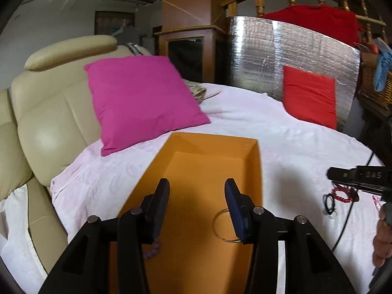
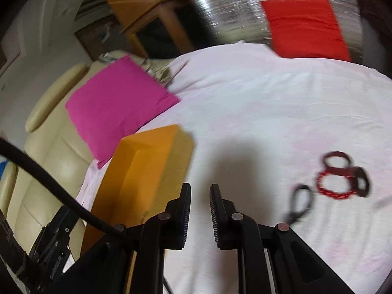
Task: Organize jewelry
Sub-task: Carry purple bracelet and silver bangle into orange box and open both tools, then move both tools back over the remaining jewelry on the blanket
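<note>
Above the open orange cardboard box [image 1: 210,171] on the white bedspread [image 1: 281,134], the left claw [image 1: 197,208] hangs released with nothing between its fingers; a thin silver bangle [image 1: 224,225] and a string of purple beads [image 1: 153,251] lie on the box floor beneath it. Right of the box, the right claw [image 2: 199,205] stands slightly parted and empty over bare bedspread, while a red beaded bracelet [image 2: 334,182] and dark bands [image 2: 300,202] lie farther right. Behind the box leans a magenta square cushion [image 1: 142,103].
</note>
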Motion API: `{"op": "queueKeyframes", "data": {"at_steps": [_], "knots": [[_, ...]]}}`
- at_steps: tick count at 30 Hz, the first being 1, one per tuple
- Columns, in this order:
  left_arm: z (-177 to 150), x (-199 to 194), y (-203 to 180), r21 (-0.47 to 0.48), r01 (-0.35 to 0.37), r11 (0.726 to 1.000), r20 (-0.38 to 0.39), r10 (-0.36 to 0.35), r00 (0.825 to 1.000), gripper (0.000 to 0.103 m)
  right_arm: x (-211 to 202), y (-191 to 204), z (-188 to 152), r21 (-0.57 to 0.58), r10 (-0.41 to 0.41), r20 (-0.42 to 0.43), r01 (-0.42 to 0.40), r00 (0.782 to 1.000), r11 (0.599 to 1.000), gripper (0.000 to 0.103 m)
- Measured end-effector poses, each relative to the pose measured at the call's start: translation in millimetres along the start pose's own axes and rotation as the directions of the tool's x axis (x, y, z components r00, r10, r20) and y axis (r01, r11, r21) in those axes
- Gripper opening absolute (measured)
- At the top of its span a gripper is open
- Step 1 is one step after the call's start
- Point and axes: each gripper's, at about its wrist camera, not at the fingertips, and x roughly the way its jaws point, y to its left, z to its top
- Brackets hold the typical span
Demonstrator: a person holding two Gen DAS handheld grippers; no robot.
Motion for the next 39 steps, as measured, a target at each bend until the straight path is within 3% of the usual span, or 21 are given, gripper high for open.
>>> {"op": "queueKeyframes", "data": {"at_steps": [14,19,22,23,28,32,34,37,39], "knots": [[0.4,-1.3,-66.3,0.073,0.069,0.995,-0.013,-0.068,0.998,0.048,-77.7,-99.5,0.6,0.154,-0.122,0.09,0.107,0.988,0.982,0.019],[-2.2,-1.9,-91.4,0.101,0.1,0.99,-0.024,-0.098,0.995,0.048,-93.5,-128.0,-3.4,0.198,-0.152,0.095,0.131,0.984,0.971,0.027],[-4.8,1.8,-109.7,0.119,0.13,0.984,-0.051,-0.125,0.991,0.055,-103.3,-144.3,-7.1,0.212,-0.167,0.098,0.143,0.981,0.967,0.027],[-6.9,5.6,-117.3,0.123,0.151,0.981,-0.077,-0.142,0.987,0.061,-108.8,-154.0,-7.7,0.223,-0.177,0.099,0.151,0.979,0.963,0.027],[-22.6,29.2,-154.8,0.133,0.276,0.952,-0.251,-0.237,0.938,0.062,-132.3,-214.0,-15.1,0.333,-0.221,0.079,0.183,0.972,0.925,0.027],[-32.2,42.6,-176.5,0.137,0.316,0.939,-0.333,-0.257,0.907,0.062,-147.0,-274.7,-26.5,0.468,-0.281,0.048,0.227,0.959,0.854,0.026],[-34.2,46.5,-181.7,0.145,0.314,0.938,-0.342,-0.25,0.906,0.062,-147.6,-296.2,-30.2,0.515,-0.278,0.017,0.23,0.96,0.826,0.026],[-37.5,55.3,-188.0,0.149,0.305,0.941,-0.365,-0.235,0.901,0.062,-143.9,-322.5,-33.2,0.543,-0.354,-0.047,0.321,0.934,0.776,0.026],[-40.7,59.0,-190.0,0.143,0.306,0.941,-0.378,-0.234,0.896,0.062,-140.3,-336.1,-33.9,0.555,-0.363,-0.069,0.338,0.929,0.76,0.026]]}}
